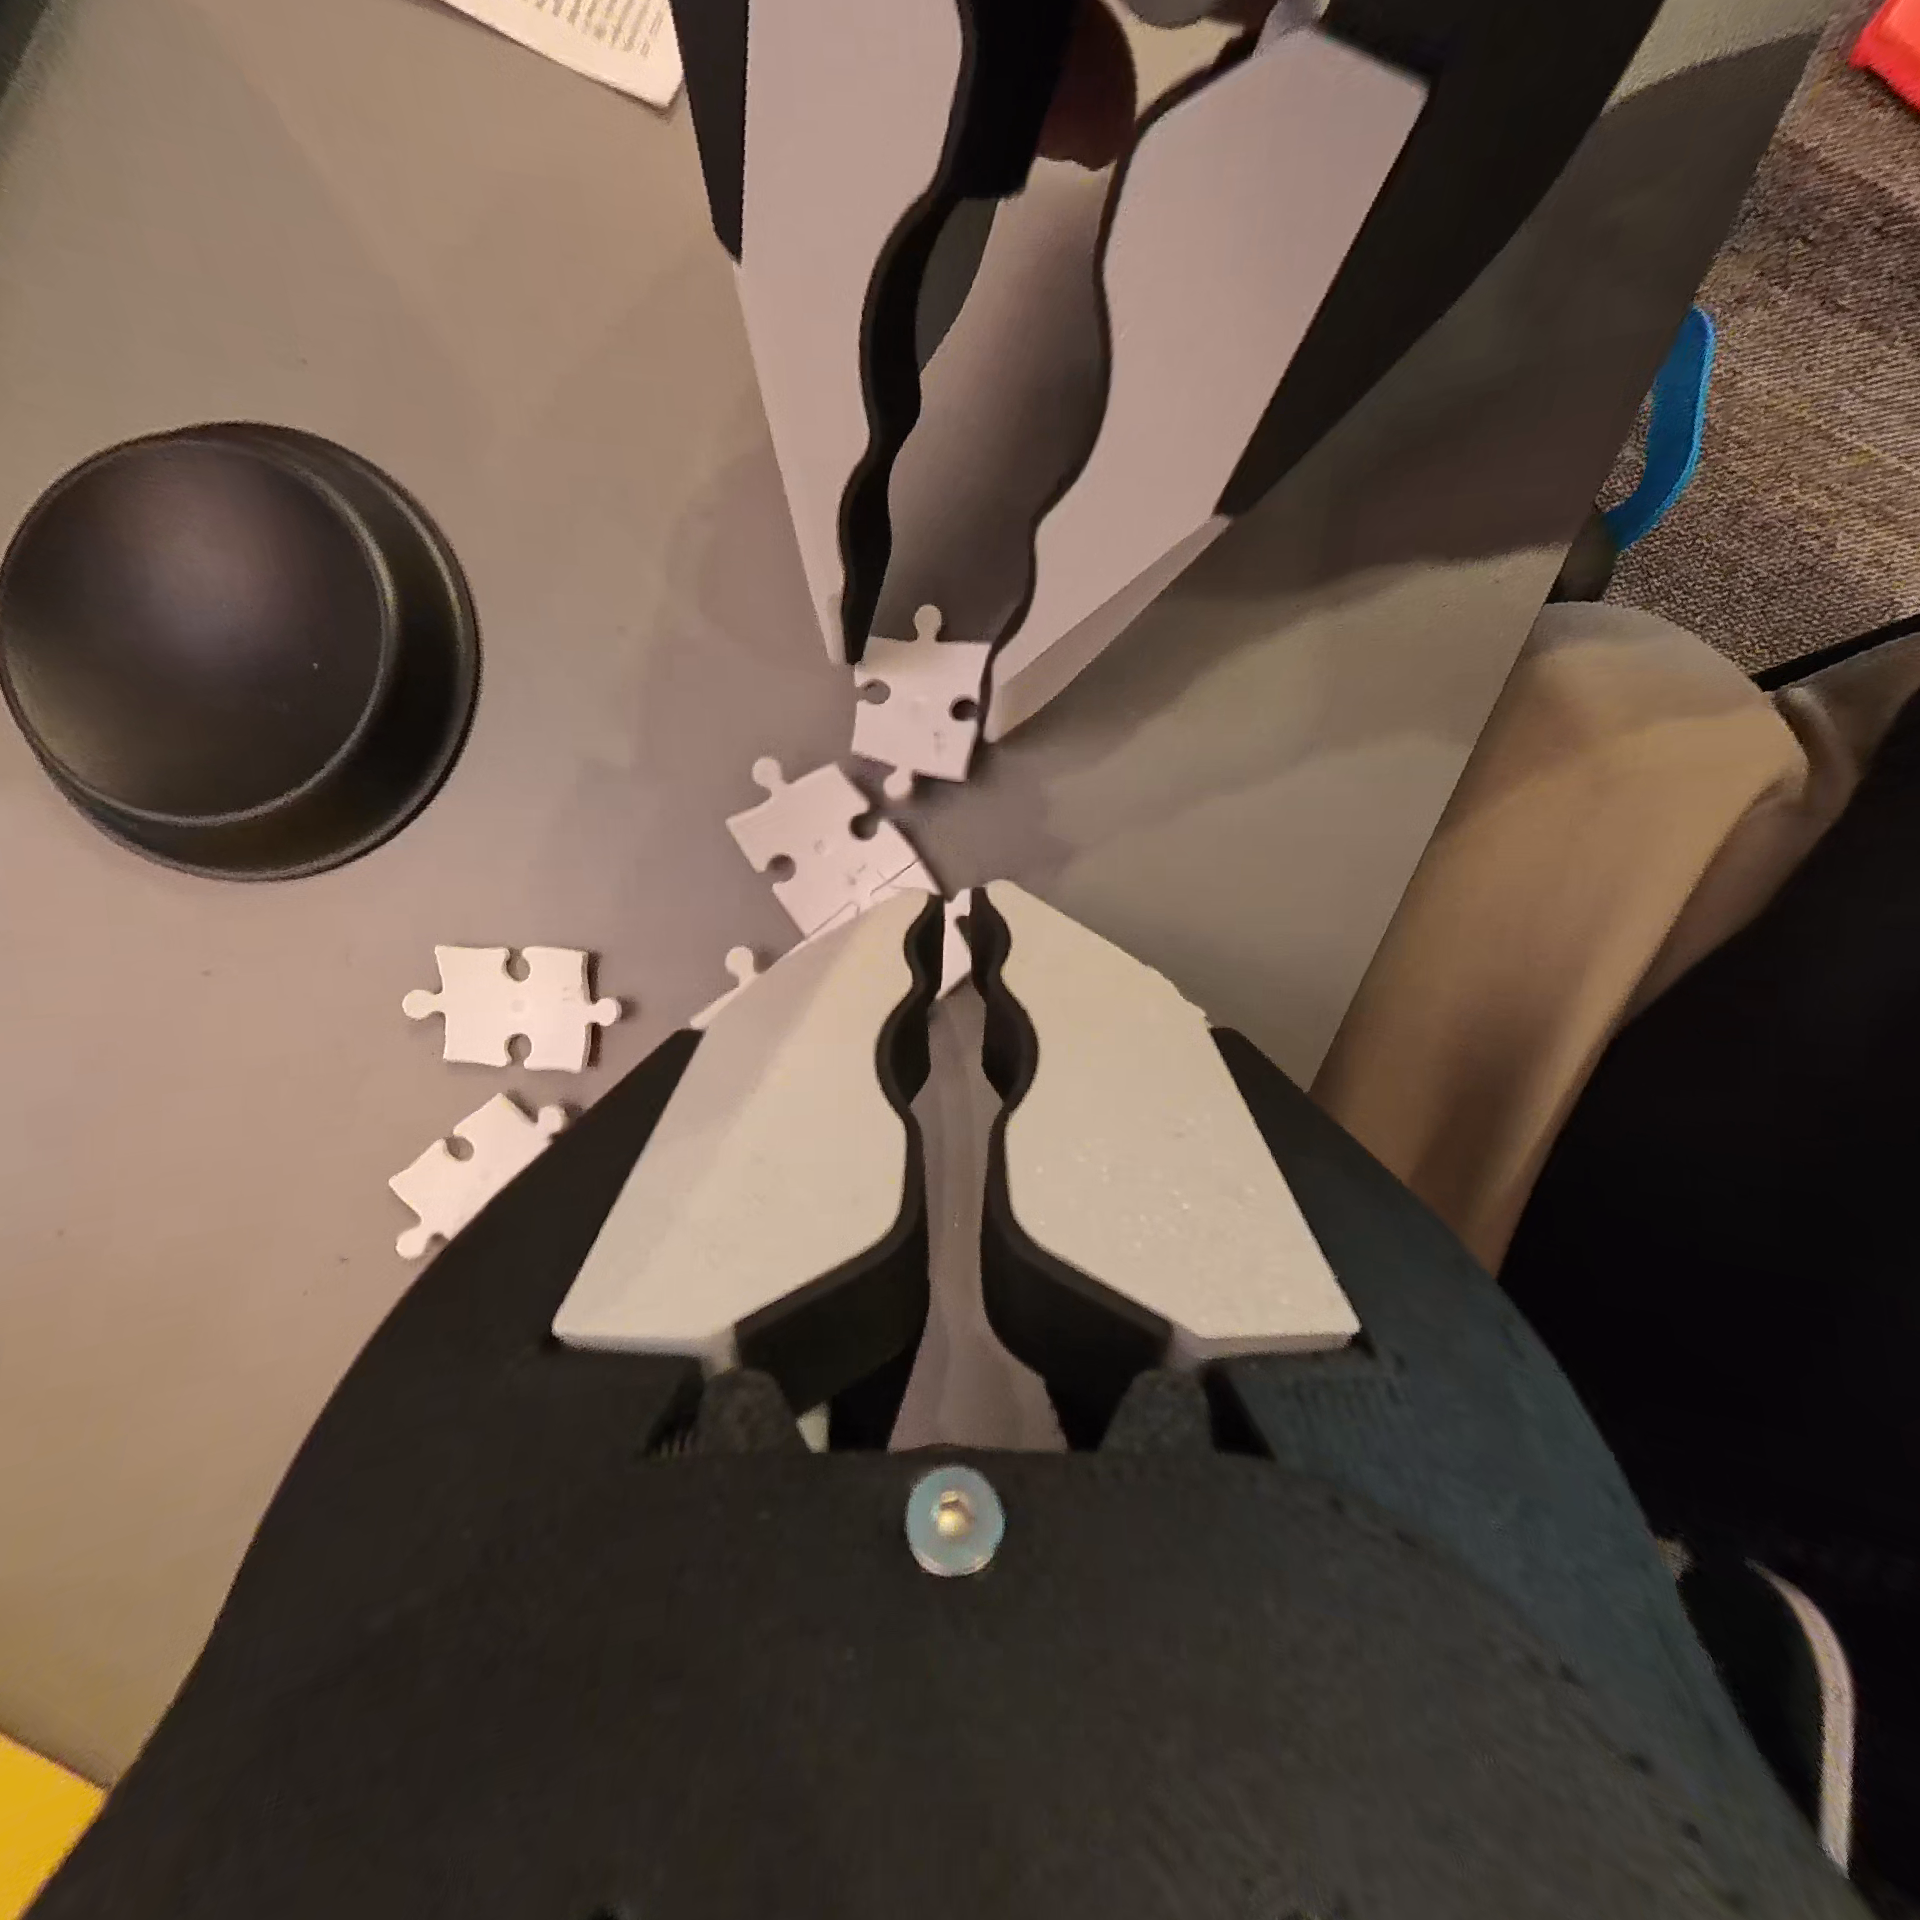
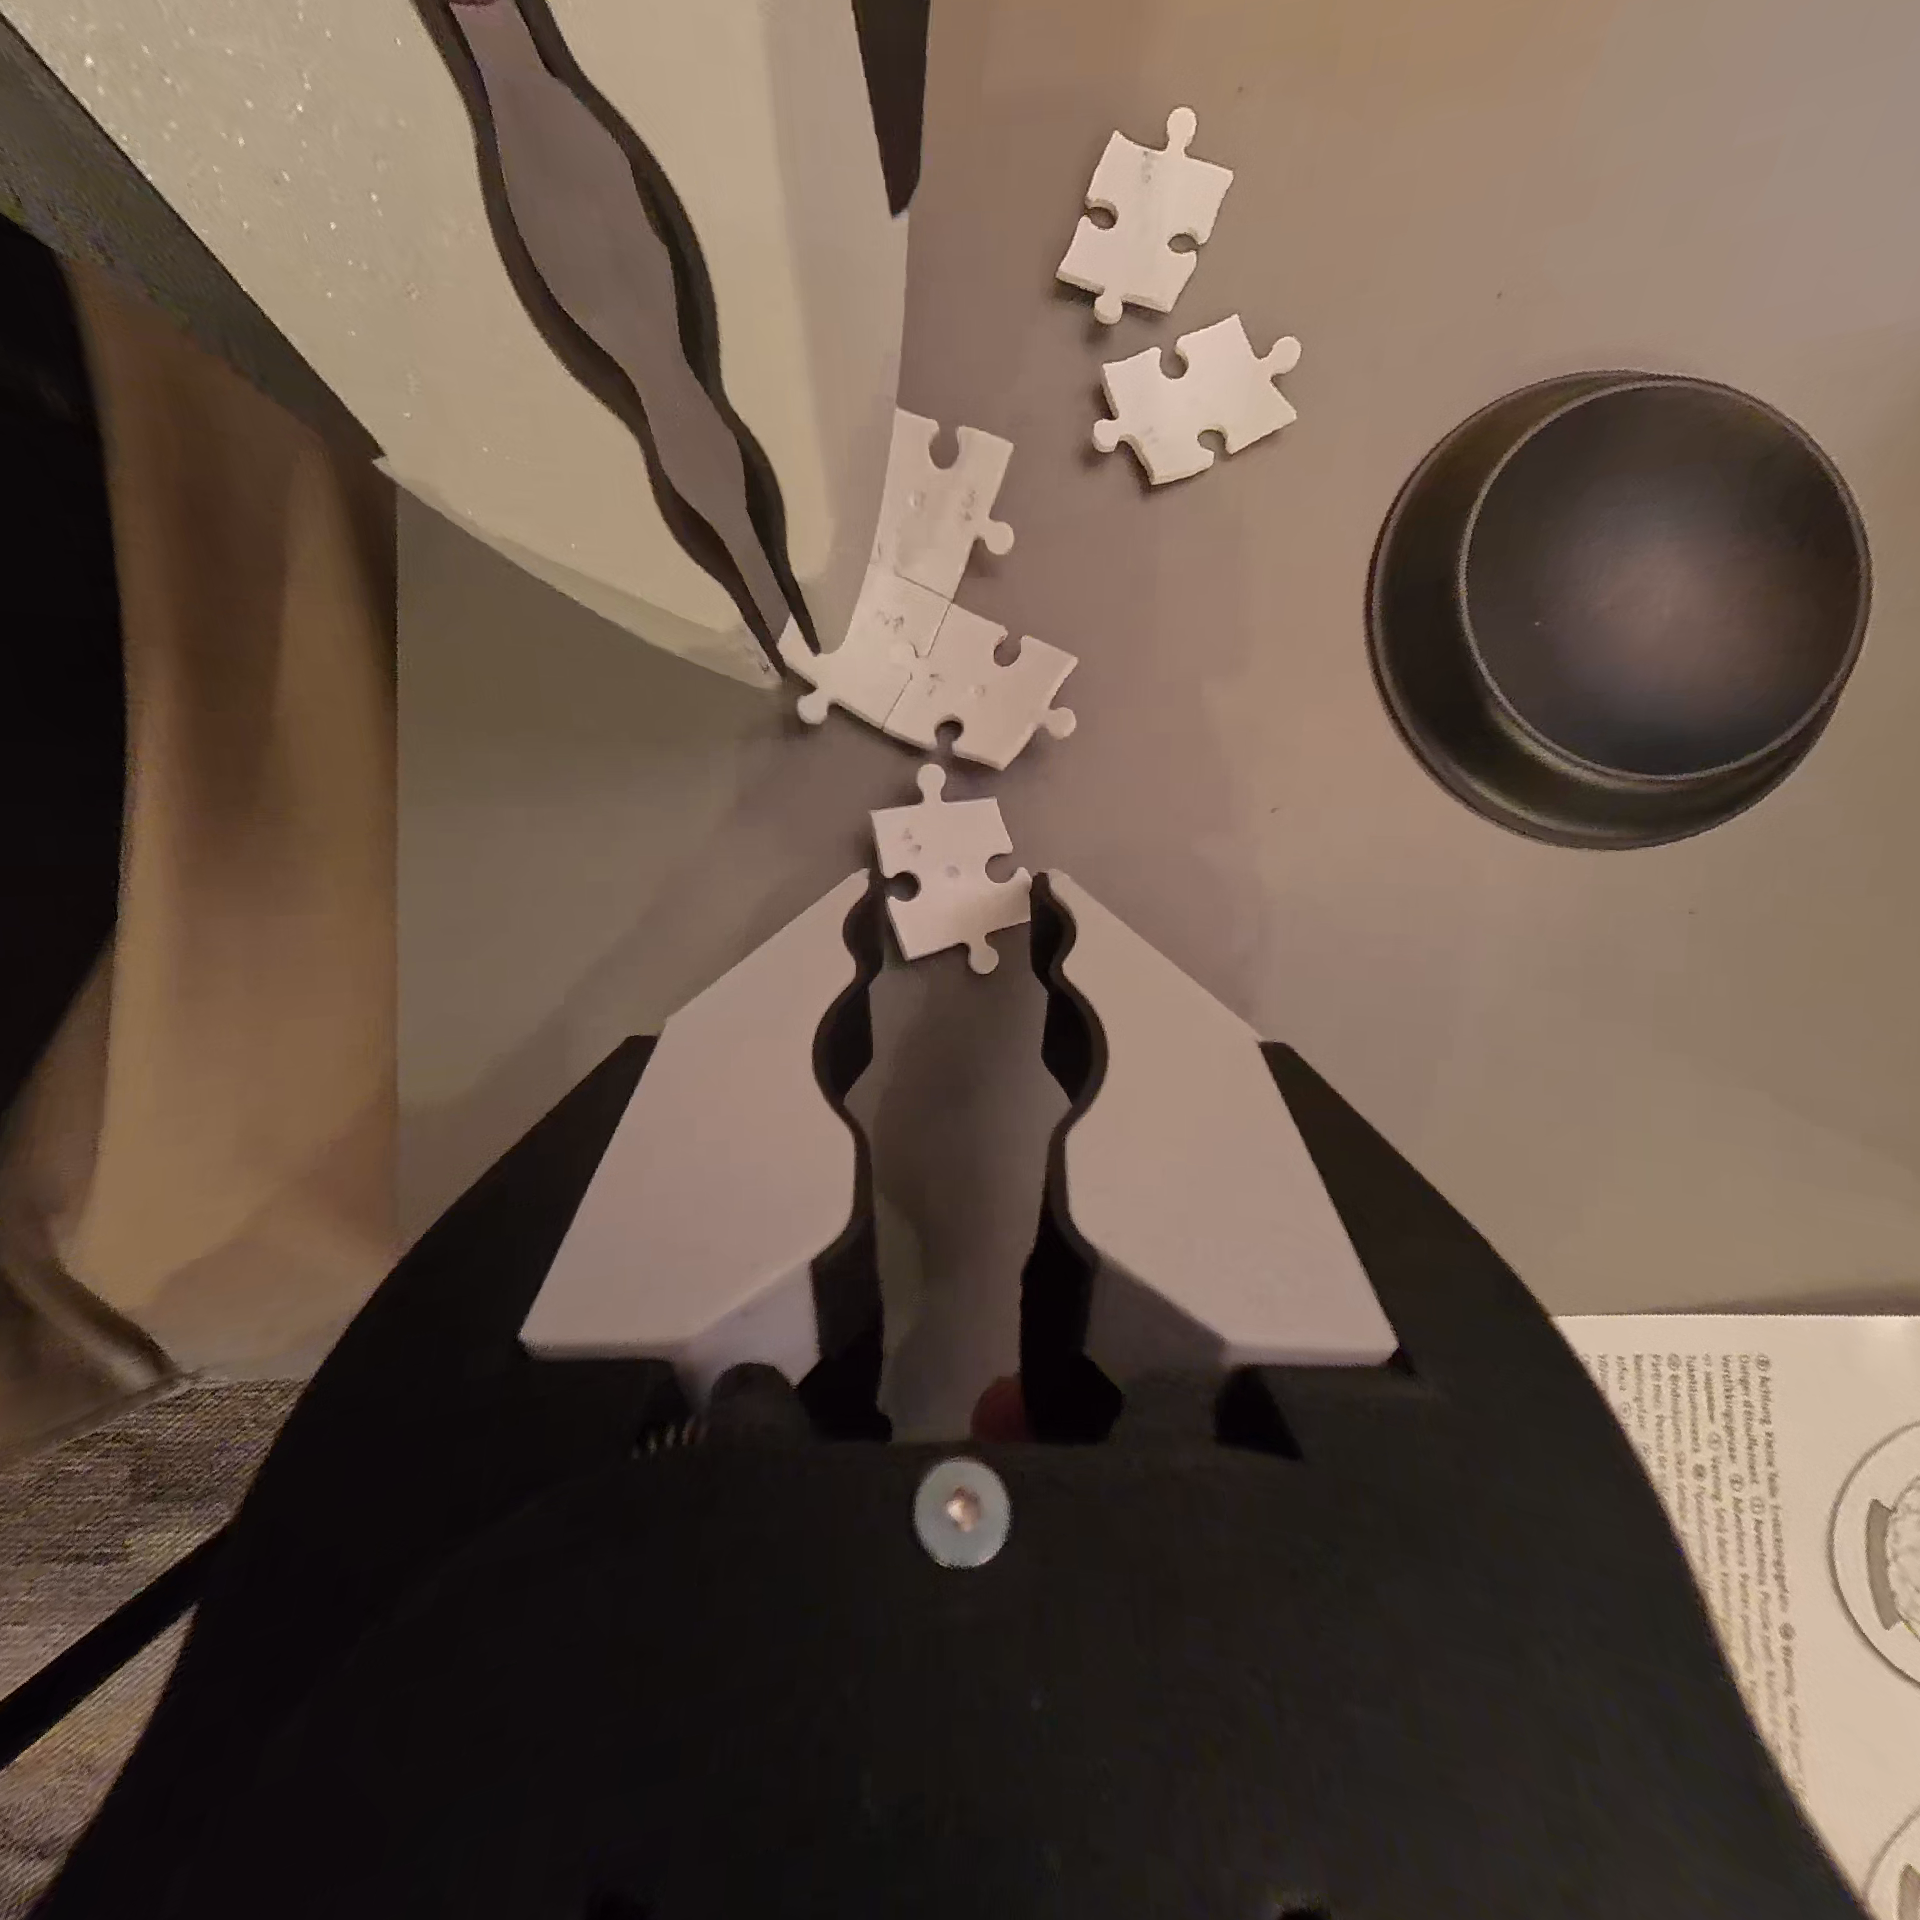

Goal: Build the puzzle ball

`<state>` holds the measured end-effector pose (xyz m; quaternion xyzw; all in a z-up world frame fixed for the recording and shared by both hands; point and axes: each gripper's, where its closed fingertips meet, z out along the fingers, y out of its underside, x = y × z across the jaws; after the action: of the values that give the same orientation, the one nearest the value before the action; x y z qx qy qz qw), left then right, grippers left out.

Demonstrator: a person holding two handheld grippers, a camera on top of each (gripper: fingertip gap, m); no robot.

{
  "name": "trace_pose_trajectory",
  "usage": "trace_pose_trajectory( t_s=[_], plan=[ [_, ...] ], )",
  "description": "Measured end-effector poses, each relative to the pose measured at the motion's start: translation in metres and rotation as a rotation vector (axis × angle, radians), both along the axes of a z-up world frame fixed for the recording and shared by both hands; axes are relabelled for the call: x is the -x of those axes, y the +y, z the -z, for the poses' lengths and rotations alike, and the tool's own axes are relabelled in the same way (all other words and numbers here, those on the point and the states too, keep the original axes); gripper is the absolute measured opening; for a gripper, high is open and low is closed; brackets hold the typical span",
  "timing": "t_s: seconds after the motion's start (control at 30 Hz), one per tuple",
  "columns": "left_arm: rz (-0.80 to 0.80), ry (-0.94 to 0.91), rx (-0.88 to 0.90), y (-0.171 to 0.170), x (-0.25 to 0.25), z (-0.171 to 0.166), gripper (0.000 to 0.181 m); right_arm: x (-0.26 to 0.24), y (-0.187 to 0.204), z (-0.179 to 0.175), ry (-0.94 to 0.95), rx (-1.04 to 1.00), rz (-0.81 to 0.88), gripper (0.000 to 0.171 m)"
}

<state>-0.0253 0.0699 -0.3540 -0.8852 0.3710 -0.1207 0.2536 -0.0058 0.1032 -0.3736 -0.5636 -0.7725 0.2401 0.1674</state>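
White puzzle pieces lie face-down on a grey table (image 2: 1455, 1091), and each gripper has hold of some of them.

In the right wrist view, nearest the camera, the right gripper (image 2: 951, 894) is clamped on a single piece (image 2: 940, 883) by its side edges, with one knob pointing away toward the joined pieces. Just beyond that knob, apart from it by a small gap, sits a curved cluster of joined pieces (image 2: 925, 613). The left gripper (image 2: 792, 655) comes in from the far left, its tips pinched together on the cluster's near-left corner. To the right of the cluster, well apart, stands a black bowl-shaped stand (image 2: 1621, 613). Farther off lie two loose pieces (image 2: 1200, 400) side by side. A printed instruction sheet (image 2: 1745, 1538) lies at the near right corner.

In the left wrist view the left gripper (image 1: 956, 914) is nipped shut on the edge of the cluster (image 1: 821, 842), with the single piece (image 1: 920, 717) just beyond it in the right gripper's (image 1: 920, 655) grasp. The loose pieces (image 1: 514, 1003) lie to the near left, and the stand (image 1: 229, 665) sits farther left.
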Motion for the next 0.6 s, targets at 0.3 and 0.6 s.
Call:
trace_pose_trajectory(
  t_s=[0.3, 0.6],
  plan=[
    [-0.053, -0.04, 0.021, 0.008, -0.005, 0.006, 0.007, -0.005, -0.004, -0.004, 0.086, 0.066, 0.104, 0.01],
    [-0.159, -0.228, 0.099, 0.014, -0.012, -0.001, 0.013, -0.002, -0.006, -0.022, 0.2, 0.106, 0.168, 0.0]
  ],
)
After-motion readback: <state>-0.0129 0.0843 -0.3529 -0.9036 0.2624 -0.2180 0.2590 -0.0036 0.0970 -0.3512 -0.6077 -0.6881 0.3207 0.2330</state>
